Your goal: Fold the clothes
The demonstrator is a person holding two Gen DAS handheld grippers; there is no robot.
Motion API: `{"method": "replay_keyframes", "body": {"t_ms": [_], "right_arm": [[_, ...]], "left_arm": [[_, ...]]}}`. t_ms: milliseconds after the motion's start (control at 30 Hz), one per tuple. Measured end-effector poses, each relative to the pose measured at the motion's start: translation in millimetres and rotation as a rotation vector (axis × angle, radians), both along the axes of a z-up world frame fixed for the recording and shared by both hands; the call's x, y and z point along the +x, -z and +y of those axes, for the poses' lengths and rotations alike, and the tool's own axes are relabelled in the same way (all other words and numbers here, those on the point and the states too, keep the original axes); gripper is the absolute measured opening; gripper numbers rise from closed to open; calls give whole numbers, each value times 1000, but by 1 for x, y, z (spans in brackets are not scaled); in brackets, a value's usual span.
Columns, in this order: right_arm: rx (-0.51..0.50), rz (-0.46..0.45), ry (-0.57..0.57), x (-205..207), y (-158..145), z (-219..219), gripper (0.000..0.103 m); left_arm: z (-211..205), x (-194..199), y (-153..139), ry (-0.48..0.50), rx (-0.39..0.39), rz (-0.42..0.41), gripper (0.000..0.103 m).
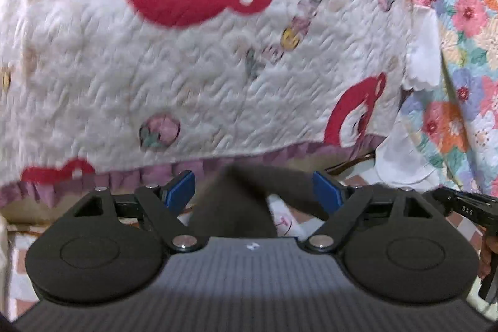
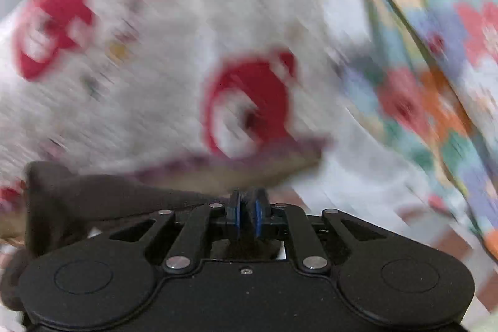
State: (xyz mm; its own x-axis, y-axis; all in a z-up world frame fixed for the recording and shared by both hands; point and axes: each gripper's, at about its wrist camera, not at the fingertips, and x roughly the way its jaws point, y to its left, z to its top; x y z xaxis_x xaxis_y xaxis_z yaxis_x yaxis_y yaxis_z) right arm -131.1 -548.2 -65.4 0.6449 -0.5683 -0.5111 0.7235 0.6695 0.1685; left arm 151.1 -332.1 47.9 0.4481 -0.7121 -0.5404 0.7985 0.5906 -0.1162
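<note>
A dark grey garment point(image 1: 236, 201) lies low in the left wrist view, between the fingers of my open left gripper point(image 1: 253, 189); the blue pads stand apart on either side and do not pinch it. In the blurred right wrist view my right gripper point(image 2: 247, 207) is shut on the dark garment point(image 2: 109, 195), which trails off to the left from the jaws. The right gripper's body point(image 1: 467, 210) shows at the right edge of the left wrist view.
A white quilt with red bear prints and a purple frill point(image 1: 199, 52) hangs close in front, also in the right wrist view point(image 2: 162, 67). A floral quilt point(image 1: 460, 36) hangs at the right. A checked pink surface point(image 1: 18, 254) lies below.
</note>
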Motion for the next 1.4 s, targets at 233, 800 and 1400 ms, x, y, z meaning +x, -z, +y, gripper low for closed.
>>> {"method": "replay_keyframes", "body": {"t_ms": [233, 800, 1400], "right_arm": [[116, 36, -62, -21, 31, 33, 31], [432, 99, -451, 110, 54, 165, 56], [-181, 159, -458, 255, 70, 200, 48]], "left_arm": [[70, 25, 109, -108, 203, 56, 83], [204, 66, 207, -113, 9, 425, 83], [211, 102, 221, -188, -30, 454, 83]]}}
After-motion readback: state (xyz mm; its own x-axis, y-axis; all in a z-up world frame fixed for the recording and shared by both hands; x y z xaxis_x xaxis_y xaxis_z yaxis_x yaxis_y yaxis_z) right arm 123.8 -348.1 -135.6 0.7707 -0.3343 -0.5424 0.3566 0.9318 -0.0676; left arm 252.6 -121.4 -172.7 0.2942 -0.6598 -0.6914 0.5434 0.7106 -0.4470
